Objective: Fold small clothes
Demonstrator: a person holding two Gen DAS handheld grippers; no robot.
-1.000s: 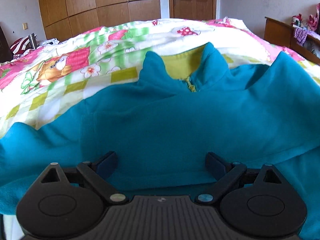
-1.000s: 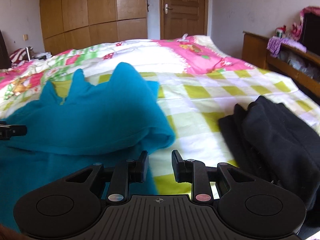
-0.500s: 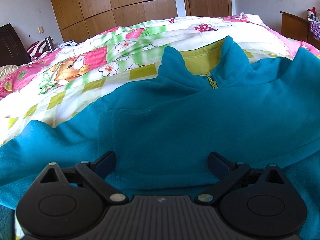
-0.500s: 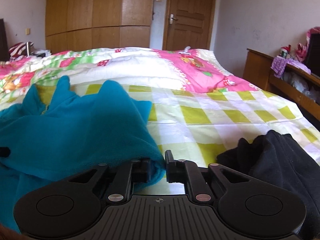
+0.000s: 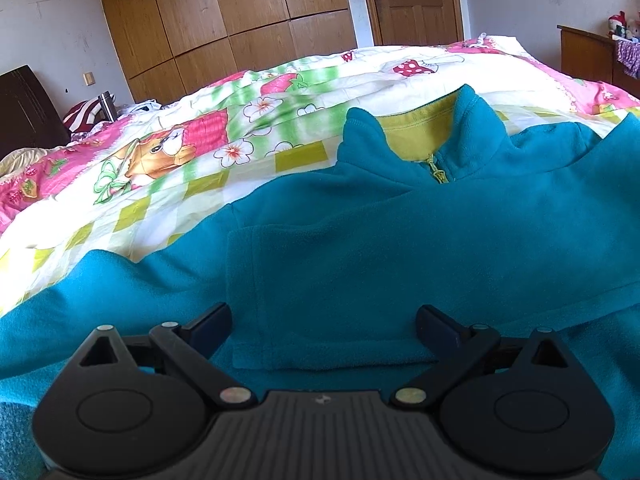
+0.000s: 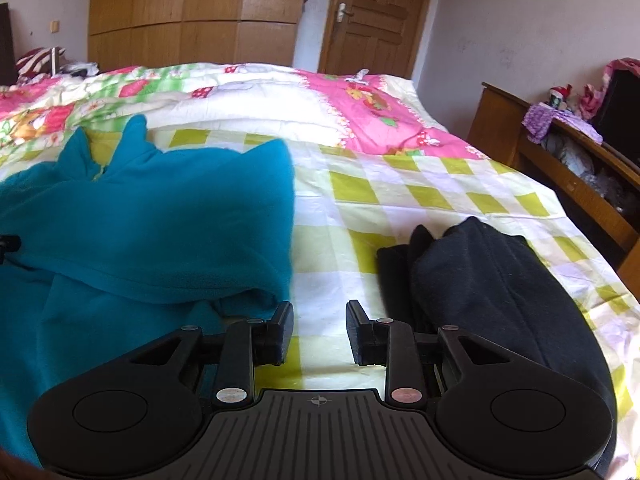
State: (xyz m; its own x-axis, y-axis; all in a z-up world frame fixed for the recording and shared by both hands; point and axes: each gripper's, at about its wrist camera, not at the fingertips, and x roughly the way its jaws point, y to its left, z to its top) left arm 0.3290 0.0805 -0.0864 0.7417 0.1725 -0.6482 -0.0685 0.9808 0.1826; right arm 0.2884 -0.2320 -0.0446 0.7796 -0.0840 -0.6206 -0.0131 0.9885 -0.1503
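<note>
On the checked quilt of a bed (image 6: pixel 400 184), a teal fleece top (image 5: pixel 360 248) lies collar up, one sleeve (image 6: pixel 192 216) already folded across its body. The right tool (image 6: pixel 319 332), jaws just opening, stands half apart with nothing between them, just beside the fold. The left tool (image 5: pixel 323 322) gapes wide over the hem, gripping nothing. Further folds appear to remain. A dark garment (image 6: pixel 500 292) lies nearby; the top's lower edge is cut off.

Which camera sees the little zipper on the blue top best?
The left wrist view: the zipper sits plainly below the yellow-lined collar of the blue top. The right wrist view shows the collar only sideways, the zipper hardly visible.
</note>
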